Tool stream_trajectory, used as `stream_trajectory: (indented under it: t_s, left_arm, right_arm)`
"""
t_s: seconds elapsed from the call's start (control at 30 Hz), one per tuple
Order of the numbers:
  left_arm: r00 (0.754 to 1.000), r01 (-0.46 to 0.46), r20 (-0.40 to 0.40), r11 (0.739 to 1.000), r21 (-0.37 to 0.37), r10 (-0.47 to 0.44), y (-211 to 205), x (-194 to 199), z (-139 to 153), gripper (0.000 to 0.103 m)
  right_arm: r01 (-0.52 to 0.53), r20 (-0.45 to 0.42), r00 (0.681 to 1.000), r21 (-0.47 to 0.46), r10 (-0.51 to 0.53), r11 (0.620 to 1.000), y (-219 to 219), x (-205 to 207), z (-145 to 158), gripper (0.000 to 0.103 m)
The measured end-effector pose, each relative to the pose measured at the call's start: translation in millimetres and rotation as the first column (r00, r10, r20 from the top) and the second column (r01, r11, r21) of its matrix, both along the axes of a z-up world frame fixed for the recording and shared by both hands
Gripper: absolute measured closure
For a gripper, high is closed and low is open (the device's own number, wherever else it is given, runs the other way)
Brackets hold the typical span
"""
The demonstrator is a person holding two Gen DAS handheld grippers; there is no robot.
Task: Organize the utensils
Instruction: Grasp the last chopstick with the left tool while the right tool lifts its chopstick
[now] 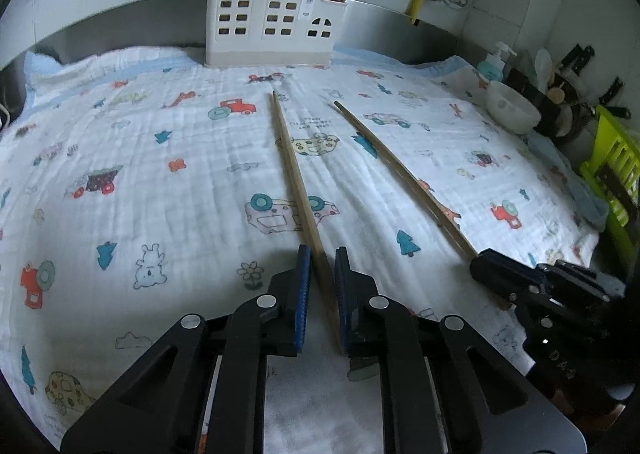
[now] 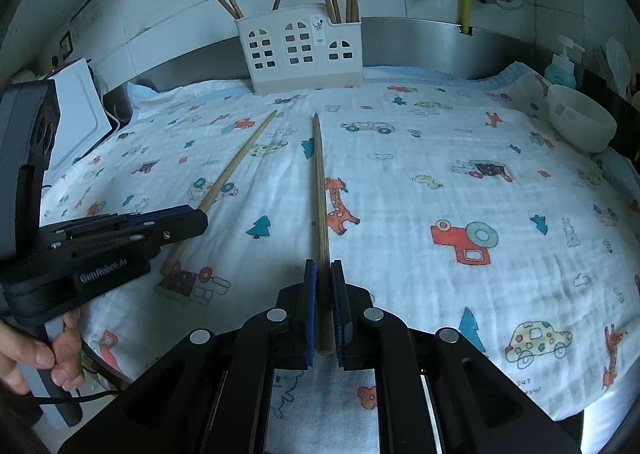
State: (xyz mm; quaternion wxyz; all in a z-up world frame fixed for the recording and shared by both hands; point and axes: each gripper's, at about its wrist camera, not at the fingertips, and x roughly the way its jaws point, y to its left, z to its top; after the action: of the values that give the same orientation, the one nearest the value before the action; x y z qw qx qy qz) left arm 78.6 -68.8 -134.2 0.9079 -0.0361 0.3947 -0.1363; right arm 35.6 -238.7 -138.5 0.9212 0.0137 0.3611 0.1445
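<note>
Our left gripper (image 1: 320,286) clamped one chopstick (image 1: 294,169), our right gripper (image 2: 323,302) pinched the other chopstick (image 2: 319,177), both tips aimed toward the white holder (image 2: 300,49).

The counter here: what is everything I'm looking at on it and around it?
Chopsticks on the cloth: two, light wood, one in the left gripper, one in the right gripper.
Utensil holder: one, white, house-shaped, at the back wall, holding more wooden chopsticks.
Cloth: one, white with cartoon prints, covering the counter.
Bowl: one, white, far right.
Pump bottle: one, teal, behind the bowl.
Rack: one, lime green, right edge.
Left gripper: black, blue pads, shut on its chopstick.
Right gripper: the same, shut on its chopstick.
Hand: one, holding the left gripper's handle.
</note>
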Motion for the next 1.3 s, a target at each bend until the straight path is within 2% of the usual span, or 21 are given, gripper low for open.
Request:
stream_trajectory:
  t_s: [0.1,0.23,0.37,0.6,0.67,0.8,0.97,1.1,1.13,1.17,1.2,1.3]
  left_arm:
    - [1.0,0.017,0.014,1.0,0.024,-0.017,-1.9,-0.8,-0.1,0.092]
    - [1.0,0.029,-0.004,1.0,-0.007,-0.029,6.1,1.3,4.6,0.094]
    - [0.998,0.04,0.043,0.999,-0.019,-0.039,14.0,-2.8,19.2,0.095]
    - [0.984,0.042,0.173,0.997,-0.063,-0.03,29.5,-3.3,54.9,0.097]
    - [0.979,0.044,0.2,0.996,-0.078,-0.028,32.0,-0.6,61.9,0.103]
    - [0.97,0.055,0.239,0.995,-0.081,-0.034,34.0,5.0,71.9,0.103]
    - [0.986,0.093,0.146,0.991,-0.098,-0.078,38.4,11.3,63.0,0.103]
    - [0.991,0.108,0.089,0.992,-0.06,-0.103,35.6,1.9,43.9,0.095]
    - [0.992,0.106,0.077,0.993,-0.051,-0.102,35.1,0.9,38.7,0.087]
    - [0.993,0.099,0.063,0.994,-0.042,-0.096,34.3,-0.6,32.6,0.075]
    - [0.995,0.09,0.056,0.995,-0.036,-0.088,34.2,-1.9,27.7,0.07]
    - [0.996,0.09,0.026,0.996,-0.028,-0.089,34.4,-2.1,15.8,0.069]
  right_arm:
    - [-0.002,0.003,1.0,0.003,0.002,1.0,0.1,-0.1,0.5,0.096]
    - [-0.01,0.025,1.0,-0.006,0.01,1.0,-0.5,-4.2,8.8,0.096]
    - [-0.02,0.084,0.996,-0.019,0.021,1.0,-2.7,-10.0,32.1,0.096]
    - [-0.059,0.225,0.972,-0.043,0.067,0.997,-0.8,-11.9,91.7,0.097]
    - [-0.071,0.251,0.965,-0.047,0.081,0.996,1.1,-8.4,105.3,0.097]
    - [-0.094,0.272,0.957,-0.03,0.098,0.995,2.6,-0.4,123.3,0.097]
    - [-0.098,0.292,0.951,-0.039,0.105,0.994,5.1,3.2,135.4,0.097]
    - [-0.098,0.285,0.953,-0.045,0.107,0.994,5.8,4.8,132.6,0.097]
    - [-0.097,0.283,0.953,-0.045,0.106,0.994,5.7,5.2,131.7,0.097]
    - [-0.097,0.282,0.954,-0.043,0.106,0.994,5.7,5.7,131.3,0.097]
    - [-0.098,0.283,0.953,-0.044,0.106,0.994,5.6,5.3,131.3,0.097]
    - [-0.099,0.289,0.951,-0.049,0.109,0.994,6.5,4.5,132.7,0.097]
